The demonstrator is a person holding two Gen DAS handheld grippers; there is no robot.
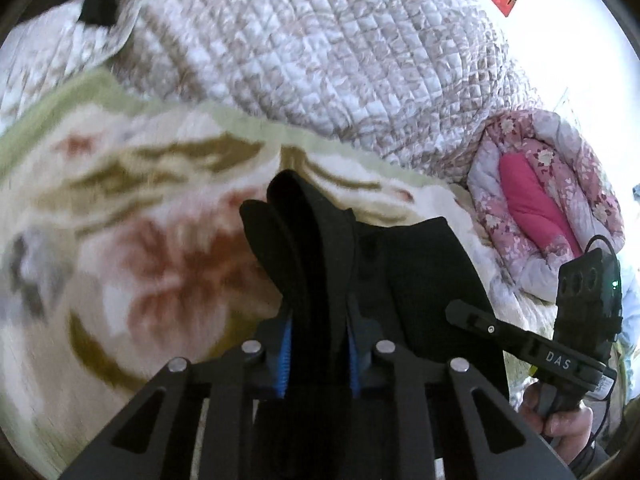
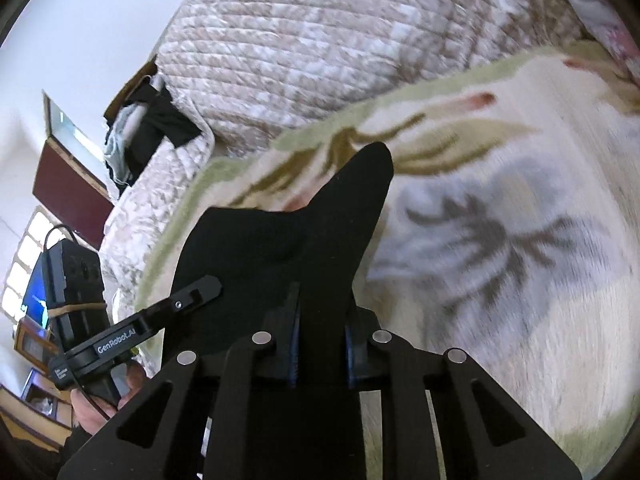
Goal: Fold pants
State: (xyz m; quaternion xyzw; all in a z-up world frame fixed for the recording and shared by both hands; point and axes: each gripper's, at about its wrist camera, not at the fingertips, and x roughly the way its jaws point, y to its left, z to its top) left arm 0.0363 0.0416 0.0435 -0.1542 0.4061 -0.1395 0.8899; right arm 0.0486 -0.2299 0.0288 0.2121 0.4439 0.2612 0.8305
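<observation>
While both grippers, left [image 1: 318,312] and right [image 2: 320,320], pinch black pants [image 1: 424,280] lifted over a floral blanket [image 1: 132,208], a quilt [image 1: 320,40] lies behind, pink bedding [image 1: 536,200] beside it, dark clothes [image 2: 156,128] farther off.

Pants [image 1: 304,216] black. Blanket [image 1: 120,240] cream, green border, rust and olive florals. Quilt [image 1: 320,52] beige-white, diamond-stitched. Rolled bedding [image 1: 560,184] pink floral.

Matt black cloth pants [image 1: 304,232]; fuzzy blanket [image 1: 132,248]
</observation>
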